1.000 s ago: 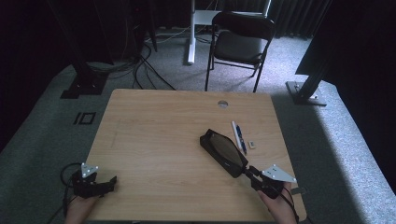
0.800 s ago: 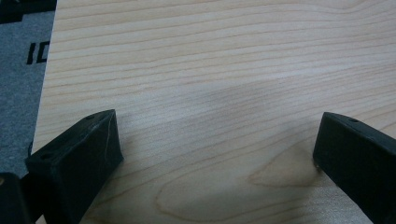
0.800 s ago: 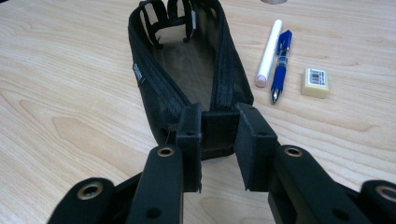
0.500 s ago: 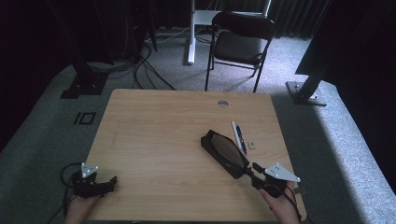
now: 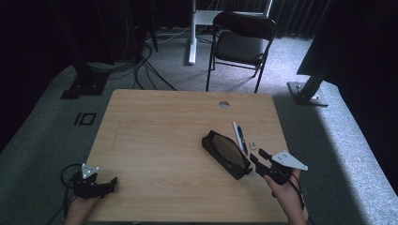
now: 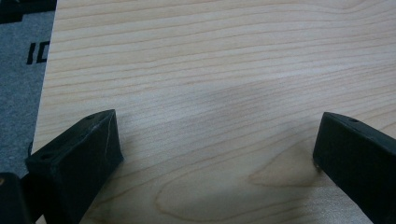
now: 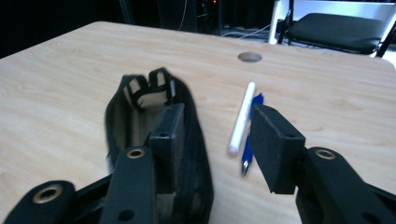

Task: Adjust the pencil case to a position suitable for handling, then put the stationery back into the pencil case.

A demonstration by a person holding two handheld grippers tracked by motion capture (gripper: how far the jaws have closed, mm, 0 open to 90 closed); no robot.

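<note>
Your left gripper point(image 6: 217, 158) hovers low over the wooden table point(image 6: 224, 70), its two black jaws set wide apart with bare wood grain between them. Grey carpet point(image 6: 21, 88) lies beyond the table's left edge.

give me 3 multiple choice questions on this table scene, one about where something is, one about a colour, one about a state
1. Where do the white pen and blue pen lie relative to the black pouch in the high view?
A. to its right
B. to its left
C. inside it

2. What colour is the chair behind the table?
A. white
B. black
C. red

3. How is the pouch?
A. zipped shut
B. folded in half
C. open, its lining showing

Answers:
1. A, the high view shows both pens on the wood just right of the pouch.
2. B, its seat and back are black.
3. C, the right gripper view looks into its gaping mouth at the pale inside.
</note>
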